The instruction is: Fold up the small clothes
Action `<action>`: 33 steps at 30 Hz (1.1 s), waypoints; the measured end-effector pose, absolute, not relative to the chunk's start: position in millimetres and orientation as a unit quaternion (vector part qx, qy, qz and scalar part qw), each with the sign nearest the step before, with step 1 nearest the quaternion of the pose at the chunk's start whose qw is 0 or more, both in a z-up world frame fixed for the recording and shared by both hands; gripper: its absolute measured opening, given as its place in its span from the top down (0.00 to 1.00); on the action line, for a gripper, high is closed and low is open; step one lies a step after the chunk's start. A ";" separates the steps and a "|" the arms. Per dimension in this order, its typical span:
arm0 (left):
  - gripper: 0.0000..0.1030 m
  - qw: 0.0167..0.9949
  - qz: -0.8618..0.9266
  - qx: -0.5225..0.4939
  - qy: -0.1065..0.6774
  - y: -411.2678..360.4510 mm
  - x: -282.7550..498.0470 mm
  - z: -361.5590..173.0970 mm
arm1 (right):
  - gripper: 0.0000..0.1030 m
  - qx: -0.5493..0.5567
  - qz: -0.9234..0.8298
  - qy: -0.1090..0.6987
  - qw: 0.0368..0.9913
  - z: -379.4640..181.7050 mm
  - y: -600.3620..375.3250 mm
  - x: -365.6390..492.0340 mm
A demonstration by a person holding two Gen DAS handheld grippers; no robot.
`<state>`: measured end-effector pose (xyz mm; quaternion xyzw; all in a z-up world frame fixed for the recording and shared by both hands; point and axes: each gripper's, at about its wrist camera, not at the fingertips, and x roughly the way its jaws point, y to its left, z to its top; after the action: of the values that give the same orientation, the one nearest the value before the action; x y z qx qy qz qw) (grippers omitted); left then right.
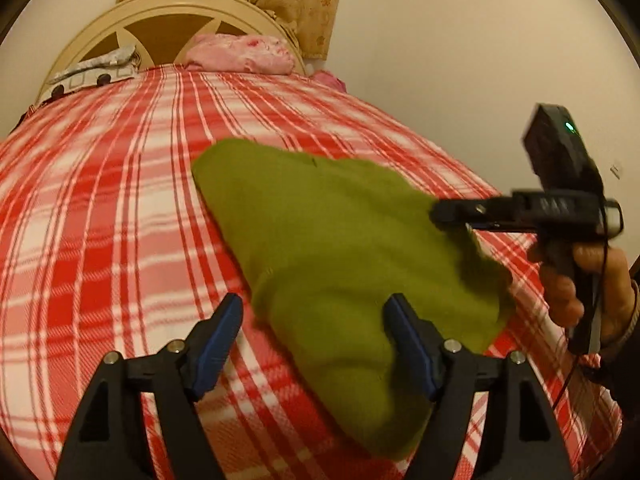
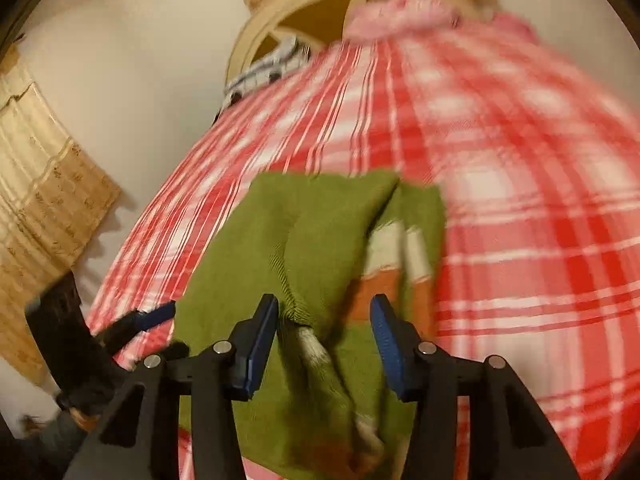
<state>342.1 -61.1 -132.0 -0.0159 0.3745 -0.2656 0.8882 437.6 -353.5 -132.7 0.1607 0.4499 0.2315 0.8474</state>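
Blue-padded, your left tongs [image 1: 312, 320] and right tongs [image 2: 324, 320] both stand apart, gripping nothing. Between and beyond them the green garment [image 1: 320, 232] lies part-folded on the red plaid bed [image 1: 100, 200]. Farther off, a pink bundle [image 1: 240, 54] sits against the headboard [image 1: 160, 12].

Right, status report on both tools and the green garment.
Left tool open, right tool open, neither gripping. Green garment lying partly folded on the plaid bed cover. Nothing in the way.
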 end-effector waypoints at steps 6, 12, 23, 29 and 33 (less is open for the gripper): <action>0.20 0.887 -0.274 -0.029 0.370 -54.2 341.9 -134.2 | 0.87 0.143 0.222 0.433 0.862 -129.4 -343.9 421.2; 0.10 0.876 -0.287 -0.021 0.386 -60.0 340.9 -141.6 | 0.87 0.130 0.177 0.428 0.877 -131.0 -361.2 405.7; 0.04 0.857 -0.288 -0.021 0.426 -66.0 346.9 -153.7 | 0.71 0.088 0.150 0.429 0.886 -133.3 -363.3 406.1; 0.03 0.855 -0.286 -0.024 0.432 -67.9 344.2 -155.1 | 0.45 0.037 0.199 0.351 0.914 -84.8 -328.2 383.3; 0.01 0.855 -0.281 -0.023 0.435 -68.2 346.1 -156.0 | 0.45 0.018 0.244 0.395 0.885 -99.8 -289.3 415.8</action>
<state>346.1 -68.2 -156.0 -0.0228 0.4346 -0.2808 0.8554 415.8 -289.3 -99.8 0.0184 0.3954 0.2440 0.8853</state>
